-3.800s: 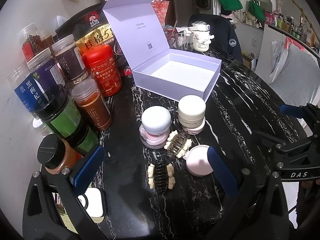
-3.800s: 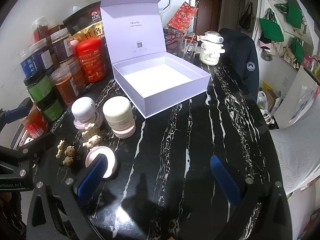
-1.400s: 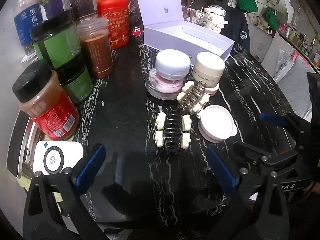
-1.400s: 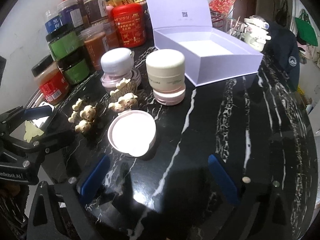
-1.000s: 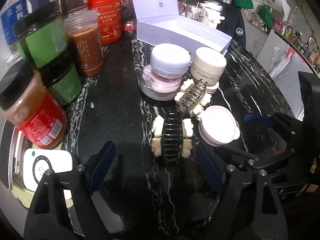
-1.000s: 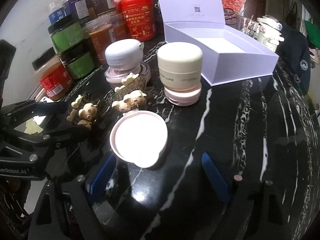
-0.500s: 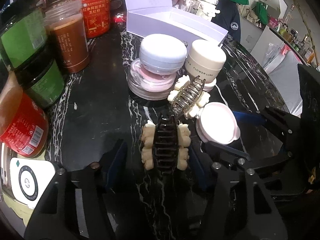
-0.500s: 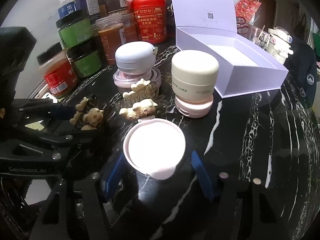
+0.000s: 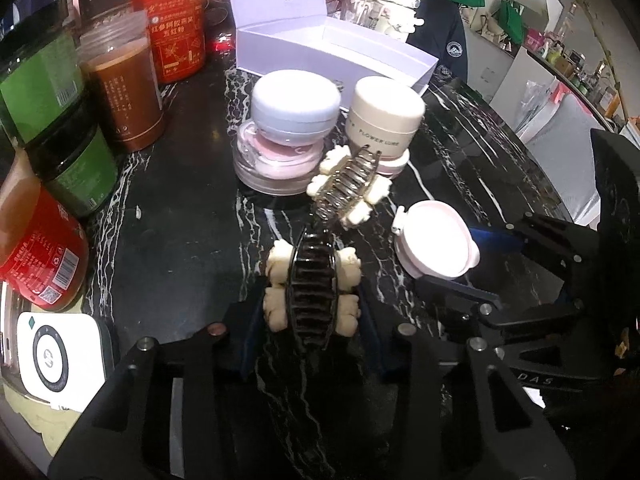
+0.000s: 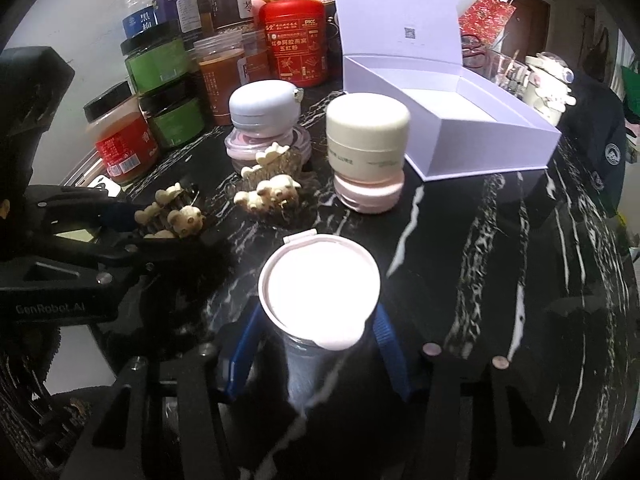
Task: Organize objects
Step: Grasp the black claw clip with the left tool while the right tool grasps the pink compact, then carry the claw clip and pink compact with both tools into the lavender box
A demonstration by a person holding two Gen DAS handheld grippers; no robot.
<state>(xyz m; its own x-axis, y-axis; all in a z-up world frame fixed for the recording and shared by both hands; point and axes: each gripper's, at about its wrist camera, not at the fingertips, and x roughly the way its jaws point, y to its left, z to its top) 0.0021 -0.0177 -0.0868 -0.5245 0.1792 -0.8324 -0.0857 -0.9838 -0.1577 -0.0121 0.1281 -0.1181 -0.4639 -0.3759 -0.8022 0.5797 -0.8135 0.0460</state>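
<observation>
A black hair claw point(image 9: 312, 296) with cream bear figures lies on the black marble table, and my left gripper point(image 9: 310, 320) is shut on it, pads against the bears on both sides. The same claw point(image 10: 176, 216) and left gripper point(image 10: 168, 220) show at the left of the right wrist view. My right gripper point(image 10: 318, 332) straddles a round pink compact point(image 10: 318, 292); its jaws are closing and the blue pads touch its rim. A second, gold-toned hair claw point(image 9: 346, 188) leans between the two, near a cream jar point(image 9: 382, 120). The open lilac box point(image 10: 460, 120) stands behind.
A lavender compact point(image 9: 294, 108) sits on a clear pink jar. Several food jars, including a red tin point(image 9: 176, 28), line the left side. A white device point(image 9: 60, 356) lies at the near left edge. A dark jacket point(image 10: 600, 148) hangs on a chair at right.
Both grippers have closed: the left jaws came in onto the black hair claw, the right jaws came in around the pink compact. Both views edged slightly closer to the objects.
</observation>
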